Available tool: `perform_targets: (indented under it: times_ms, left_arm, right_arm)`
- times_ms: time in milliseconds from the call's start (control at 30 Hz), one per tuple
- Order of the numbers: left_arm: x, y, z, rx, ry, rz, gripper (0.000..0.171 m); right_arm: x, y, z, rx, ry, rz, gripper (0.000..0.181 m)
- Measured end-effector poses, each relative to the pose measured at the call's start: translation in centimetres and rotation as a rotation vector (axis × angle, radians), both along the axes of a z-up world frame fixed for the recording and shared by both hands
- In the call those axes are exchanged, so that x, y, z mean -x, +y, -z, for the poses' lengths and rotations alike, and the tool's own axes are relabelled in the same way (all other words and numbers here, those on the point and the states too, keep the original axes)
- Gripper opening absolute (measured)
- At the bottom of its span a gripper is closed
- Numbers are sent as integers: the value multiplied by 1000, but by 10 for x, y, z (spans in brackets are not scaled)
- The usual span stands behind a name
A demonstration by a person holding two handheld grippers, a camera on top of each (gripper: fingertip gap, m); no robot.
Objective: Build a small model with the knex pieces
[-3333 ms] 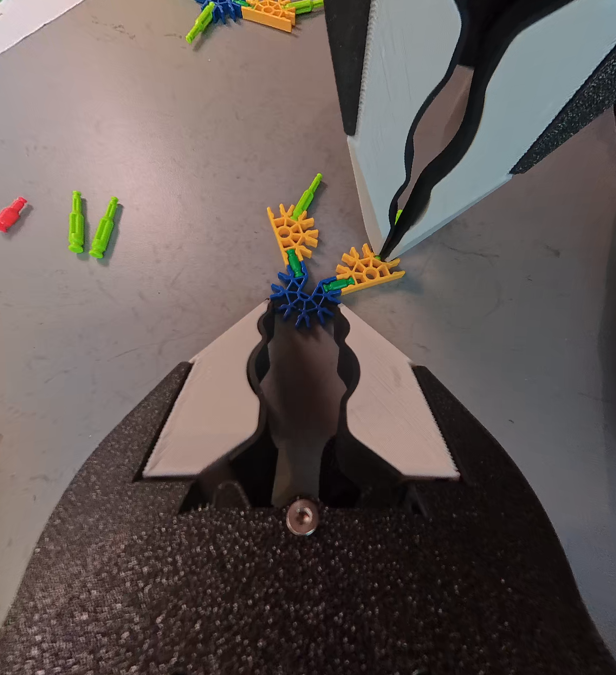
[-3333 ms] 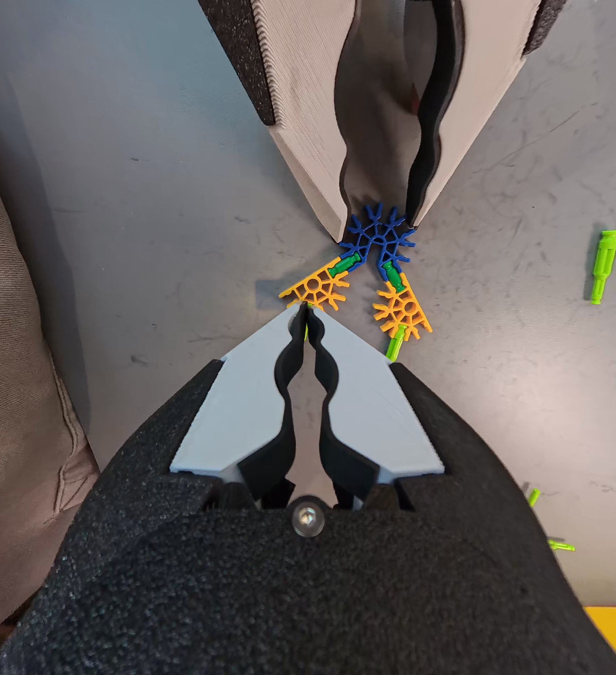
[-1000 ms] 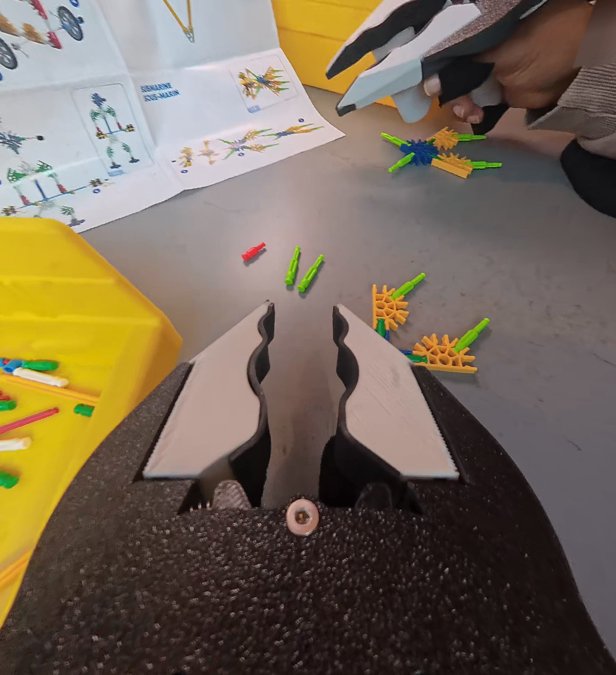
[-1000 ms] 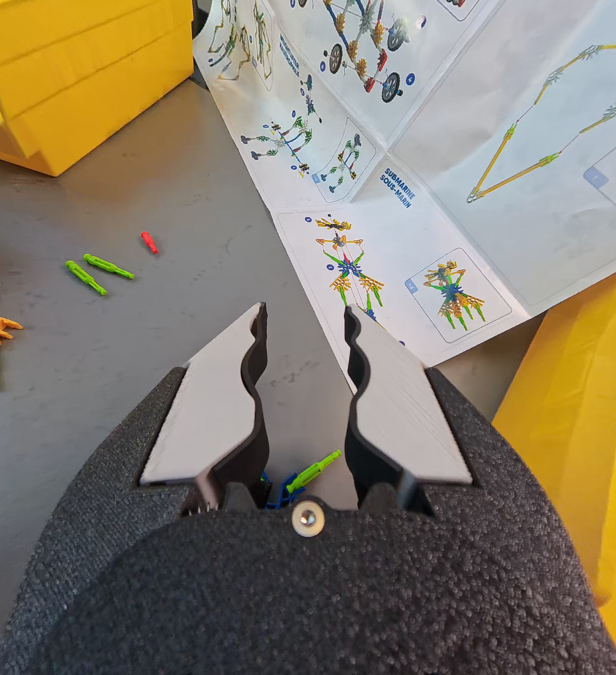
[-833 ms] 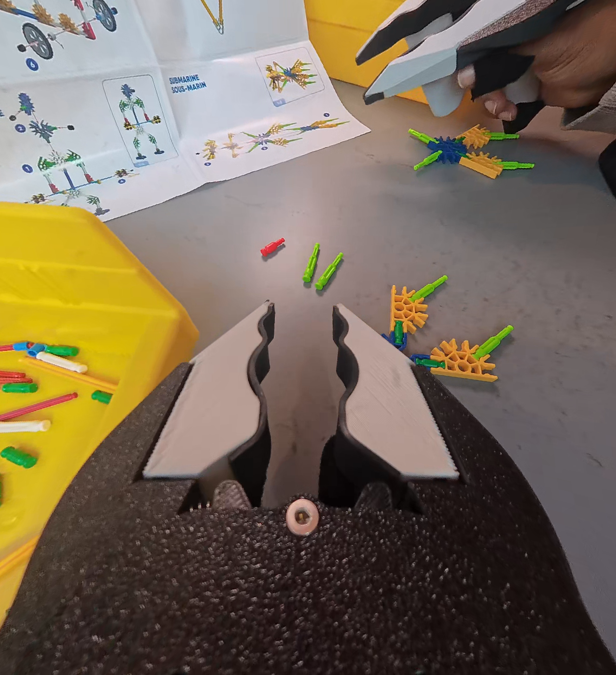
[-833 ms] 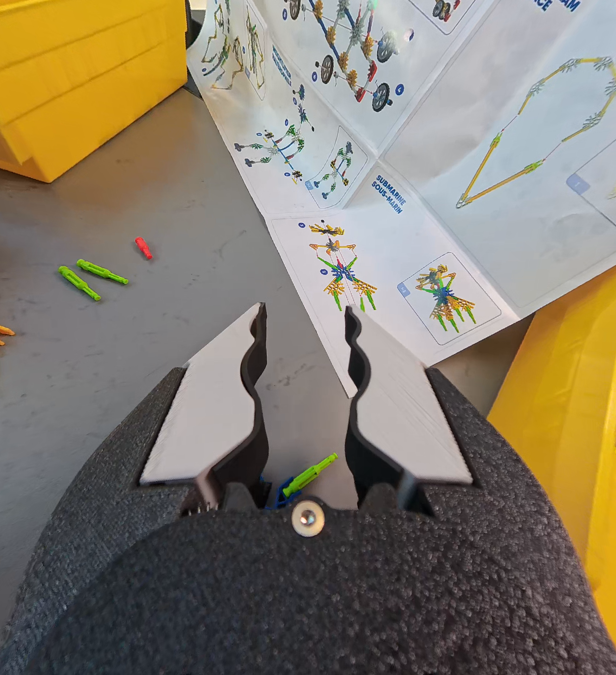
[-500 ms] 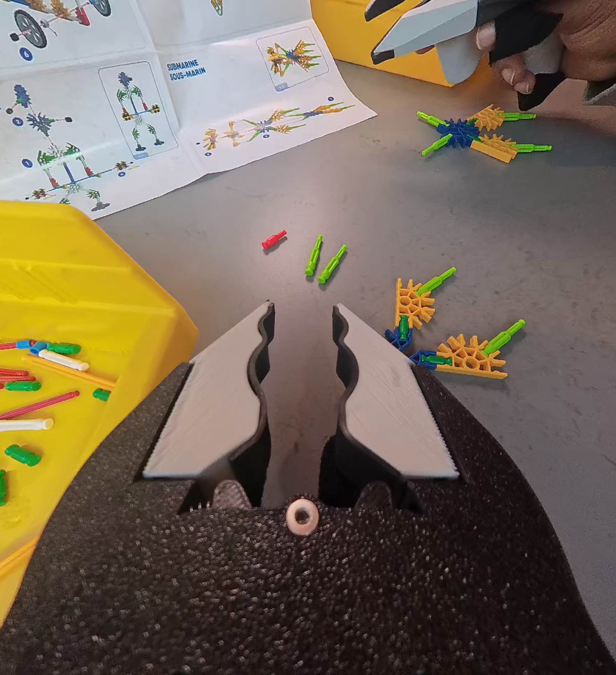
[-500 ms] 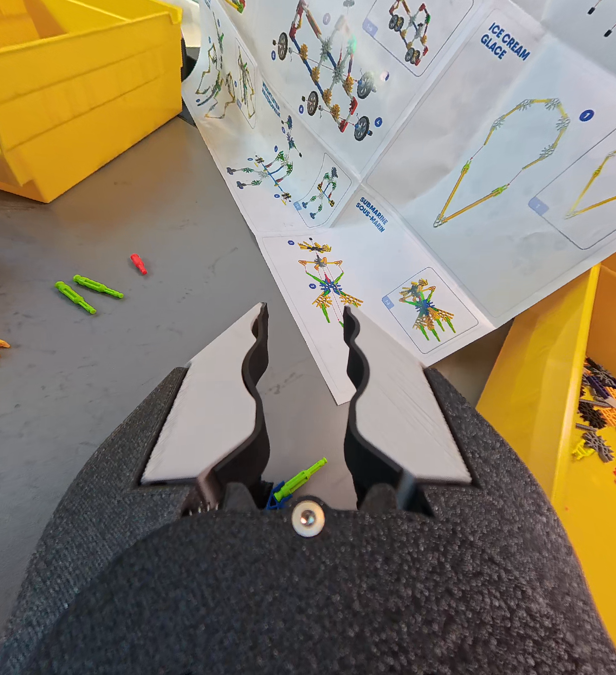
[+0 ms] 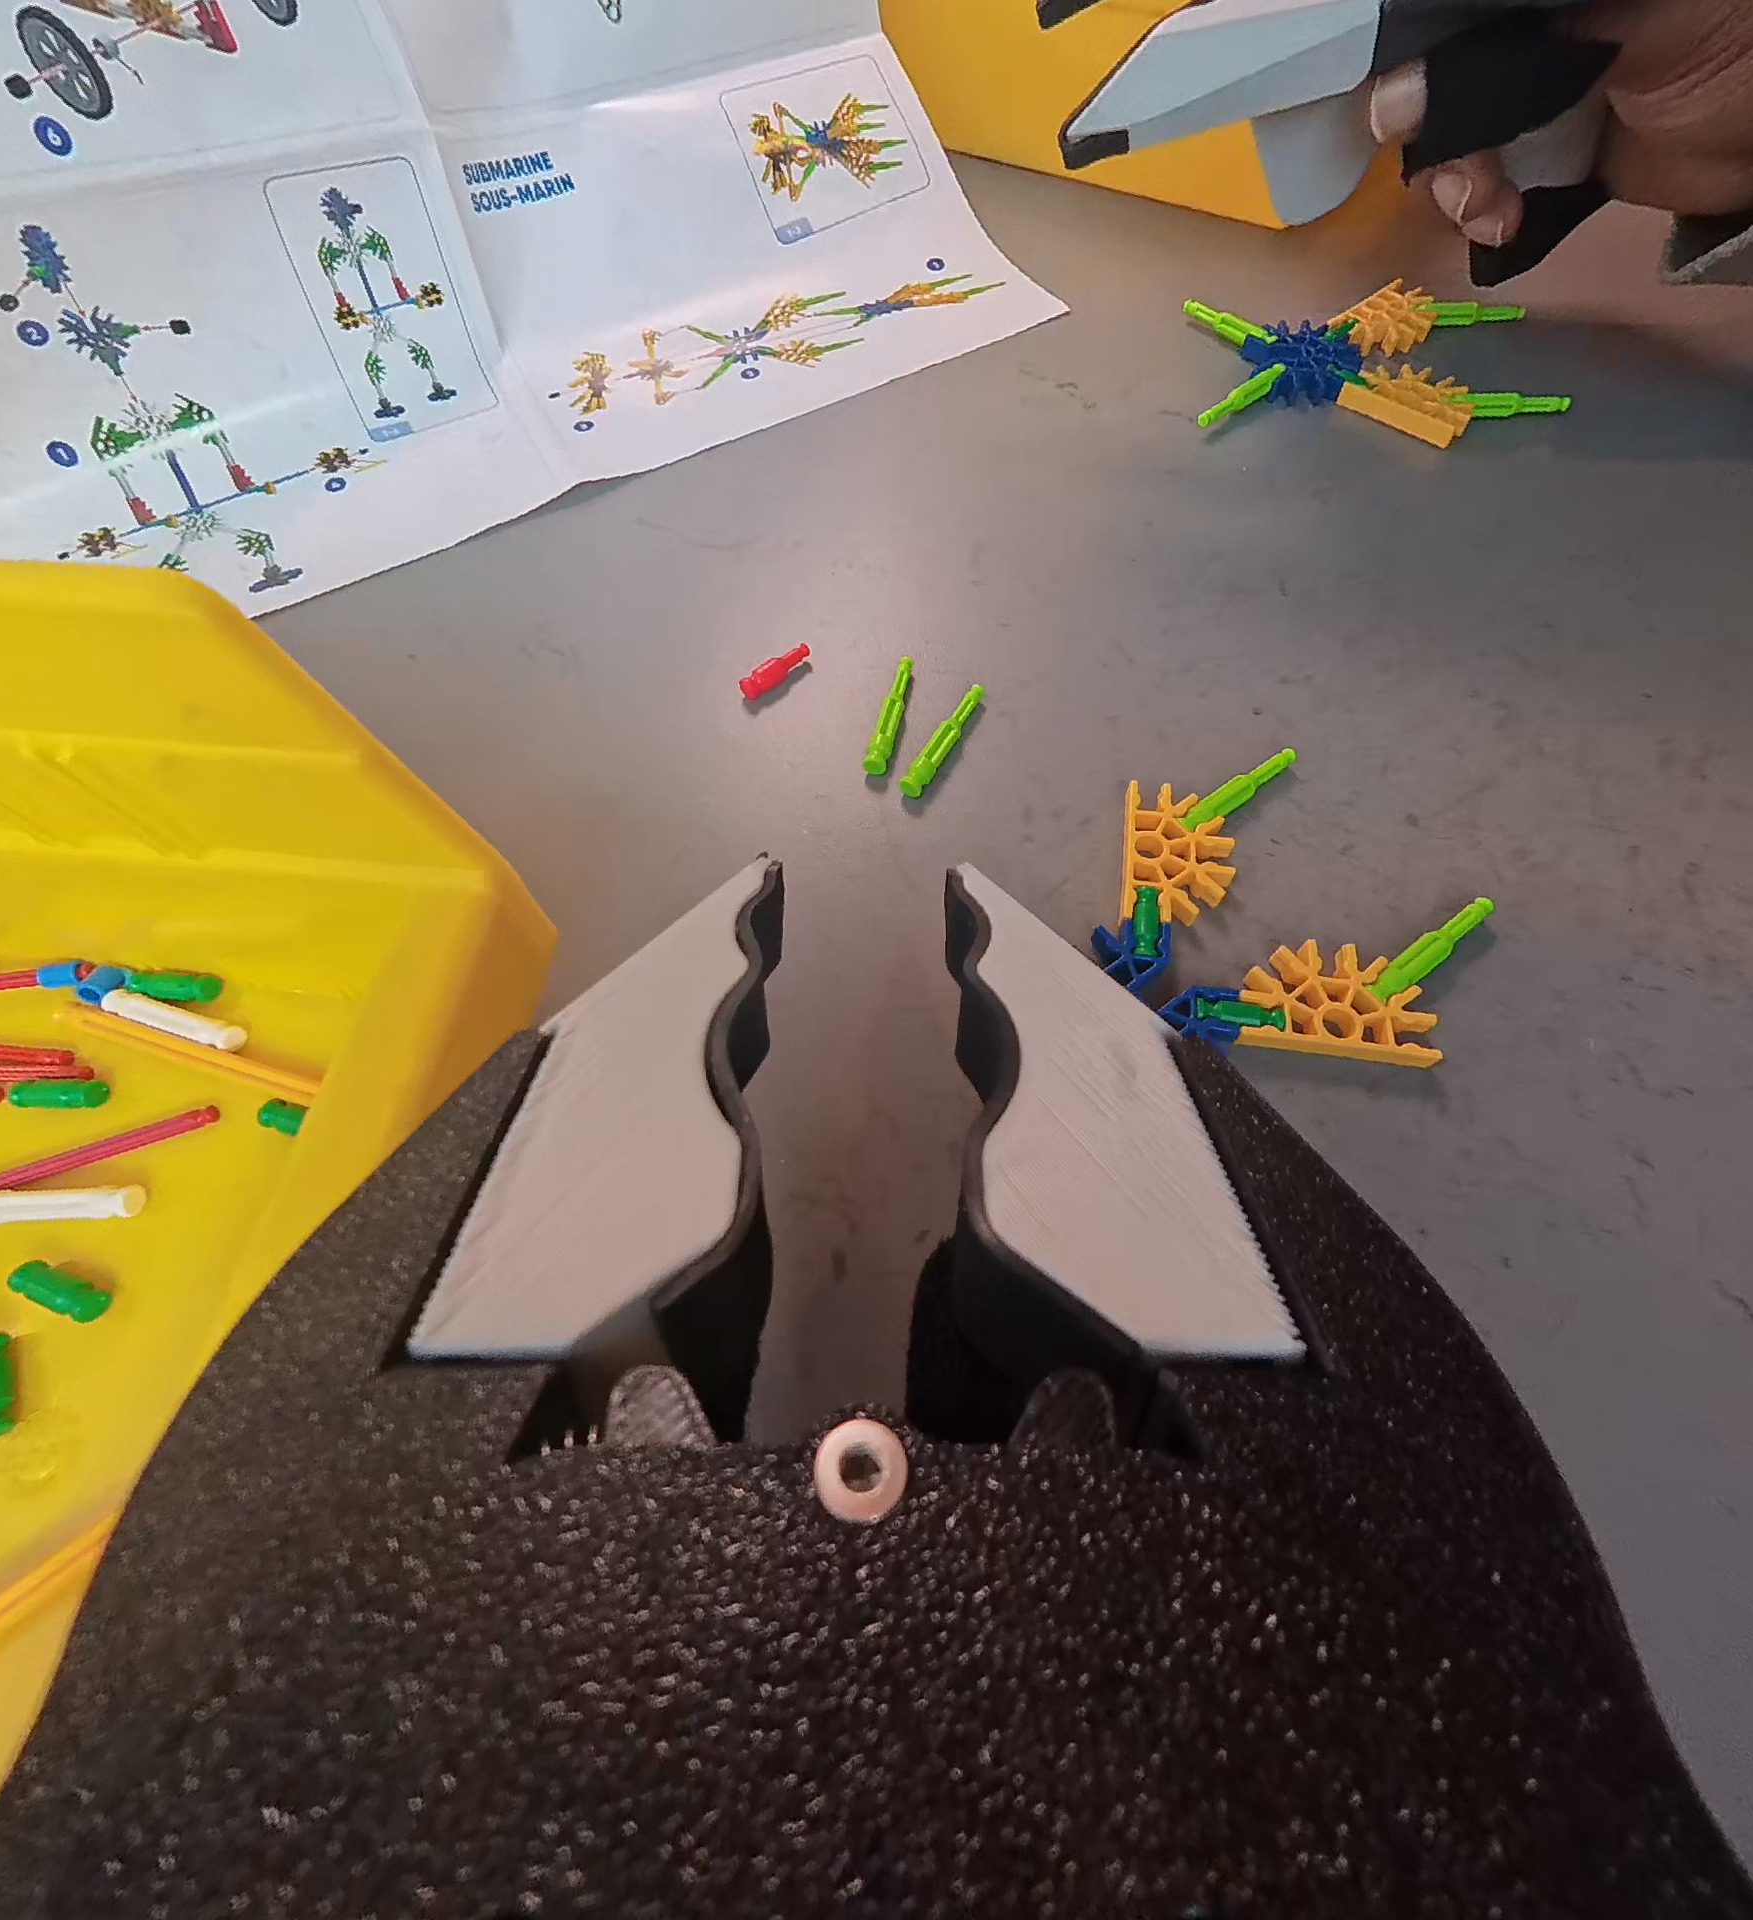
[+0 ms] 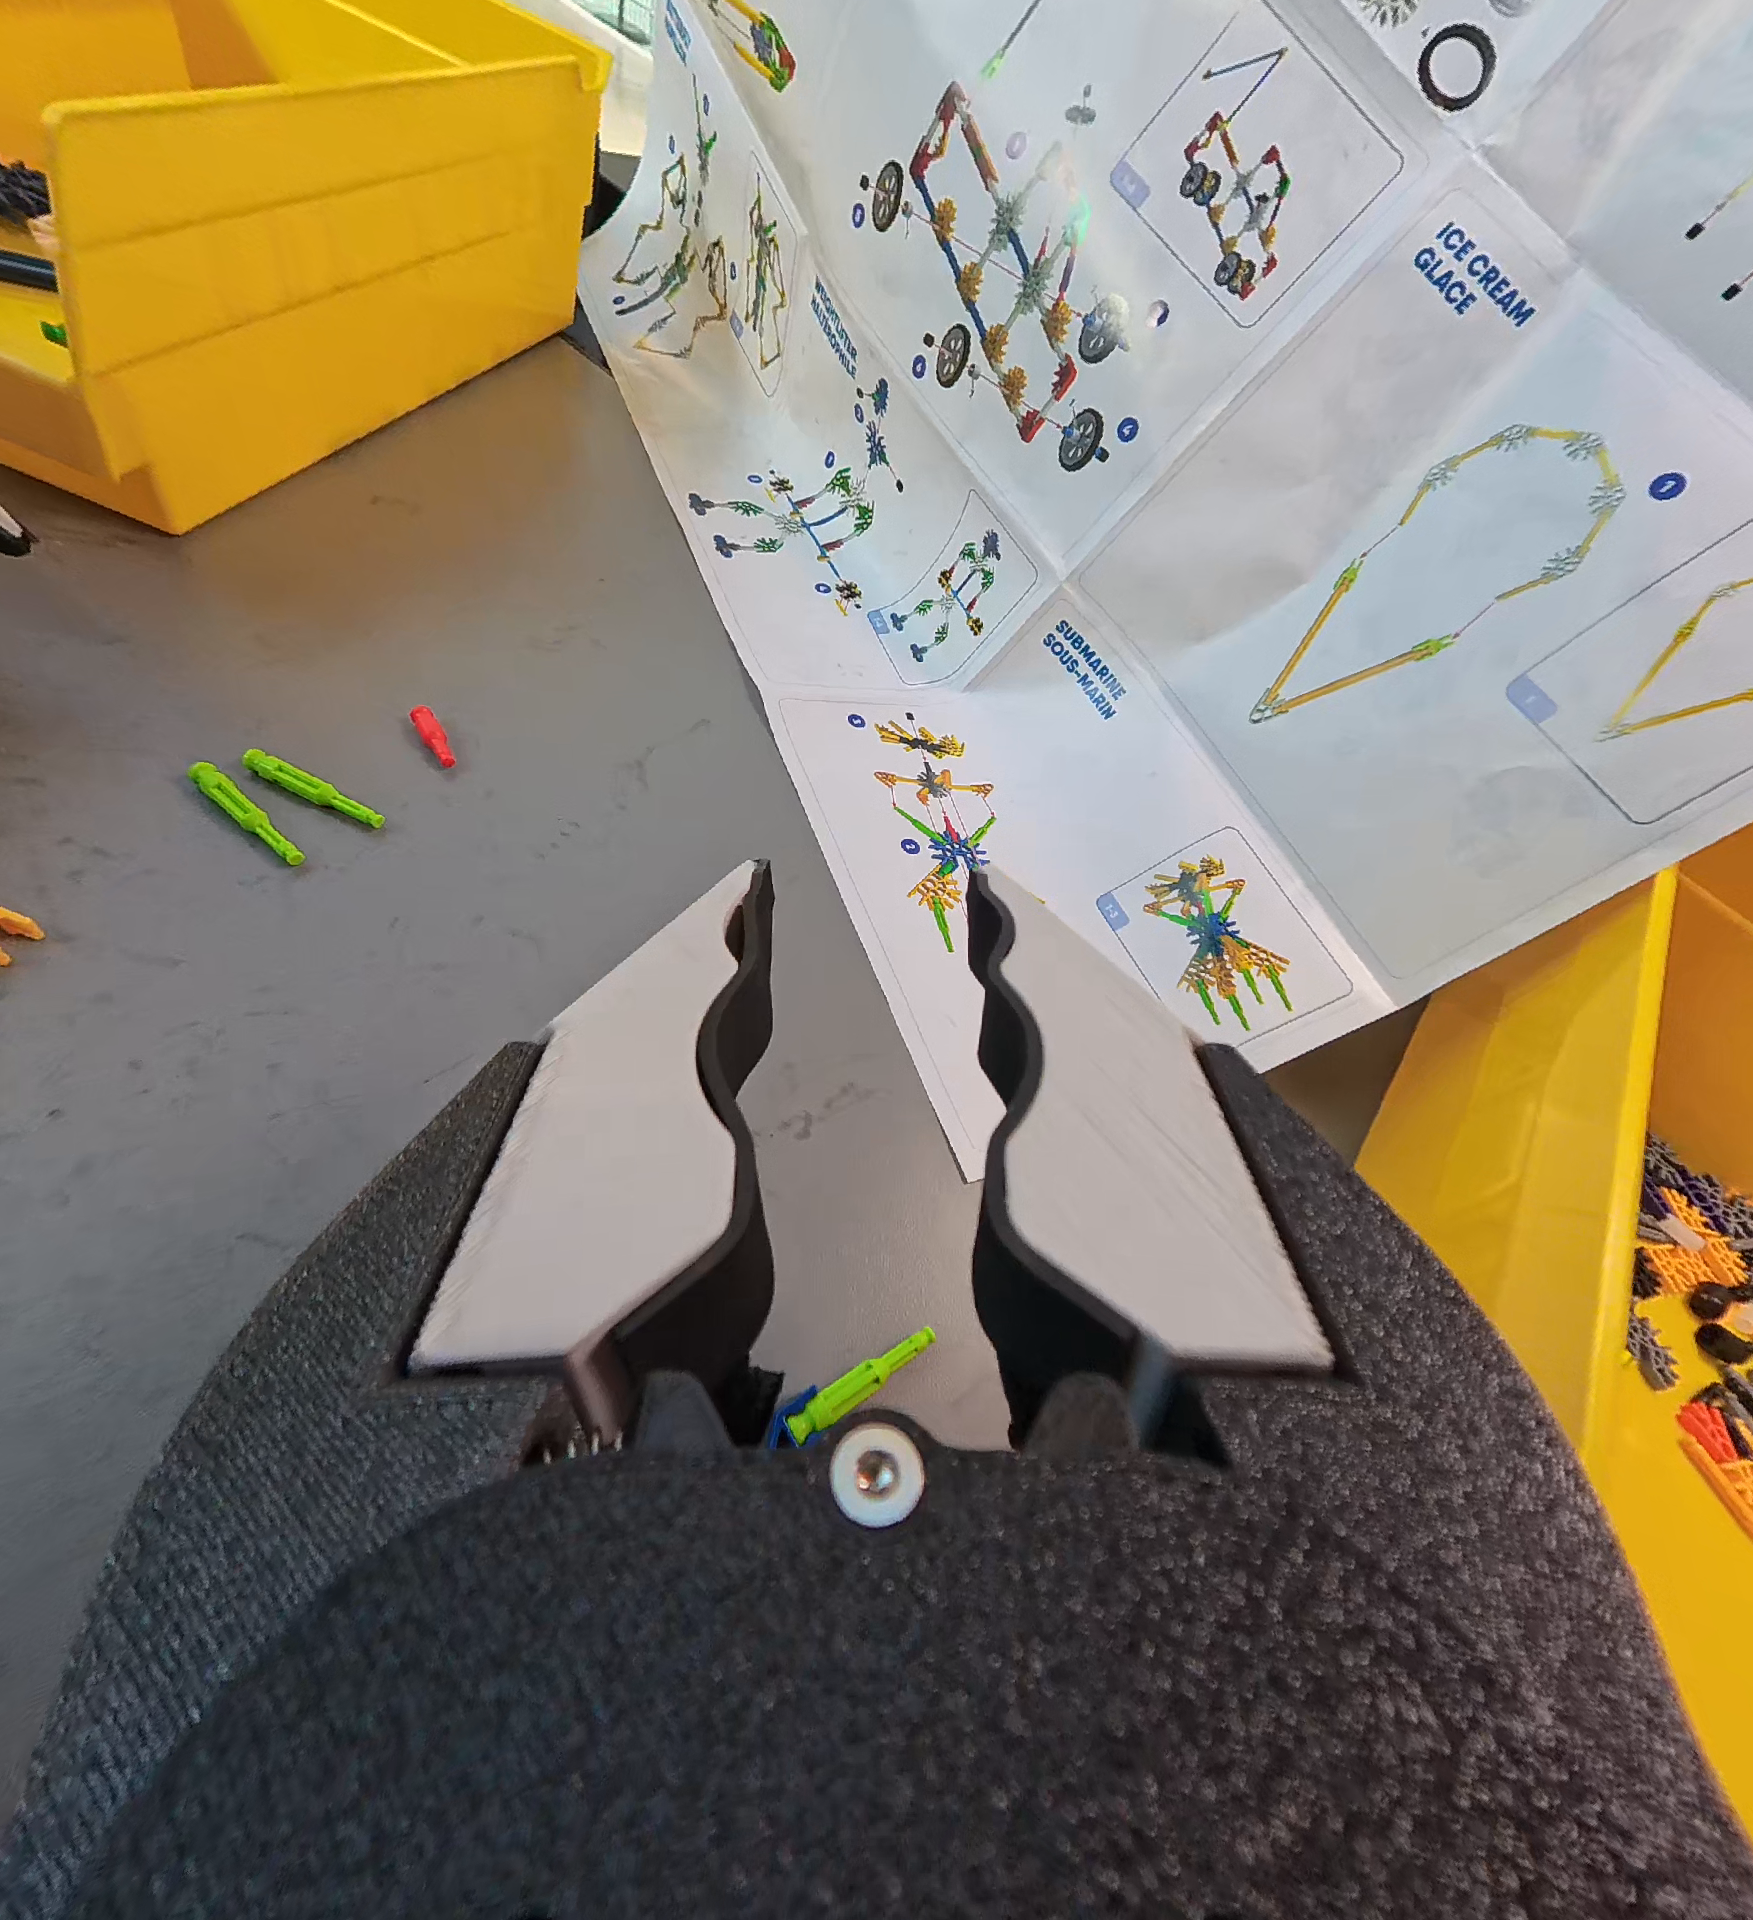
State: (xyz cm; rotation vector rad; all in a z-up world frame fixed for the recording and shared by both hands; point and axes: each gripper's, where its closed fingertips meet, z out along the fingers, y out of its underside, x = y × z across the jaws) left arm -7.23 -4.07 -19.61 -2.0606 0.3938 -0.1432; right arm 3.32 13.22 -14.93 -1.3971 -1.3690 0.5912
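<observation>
My left gripper is open and empty above the grey table. Just to its right lies a small assembly of two orange fan connectors on a blue hub with green rods. Two loose green rods and a red peg lie ahead of it. A second assembly lies at the far right, under my right gripper, held by a hand. In the right wrist view my right gripper is open and empty over the table edge of a folded instruction sheet. A green rod of that second assembly shows below its fingers.
A yellow bin with rods stands at the left of the left gripper. Another yellow bin with connectors is right of the right gripper, and a third at far left. The sheet covers the far table. Tip to tip, the grippers are about 20 cm apart. Measured from the fingertips, the red peg is 9 cm or so from the left gripper and 15 cm from the right. The right camera catches it too, in the right wrist view.
Both grippers let go of the small assembly, opened and lifted away from it. Over the last second the left view shifted slightly; the right gripper swung toward the bin of connectors.
</observation>
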Motion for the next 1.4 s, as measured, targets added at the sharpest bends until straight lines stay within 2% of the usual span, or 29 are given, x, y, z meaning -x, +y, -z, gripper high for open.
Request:
perform_targets:
  times_ms: [267,367,500,633,867,933,1033,1167,1400]
  left_arm:
    - [3,0,0,-5,3,-20,28]
    - [8,1,-4,-21,-20,-56,35]
    - [9,3,-28,-135,-120,-94,38]
    - [8,3,-55,-236,-283,-108,33]
    - [12,2,-68,-275,-403,-143,35]
    - [14,1,-64,-254,-400,-158,32]
    - [13,1,-54,-201,-391,-142,19]
    - [3,1,-37,-99,-369,-102,20]
    - [-17,17,9,108,-98,12,29]
  right_arm:
    - [-2,4,3,47,9,26,36]
    - [-1,5,4,70,16,32,37]
    - [-1,6,6,72,10,35,38]
    - [-1,6,7,73,5,34,38]
    - [-1,5,9,70,-3,30,38]
    - [-1,4,9,70,-6,26,38]
    - [0,2,10,72,-12,10,38]
    - [3,-8,12,66,-39,-43,32]
    - [19,-61,18,52,-128,-269,25]
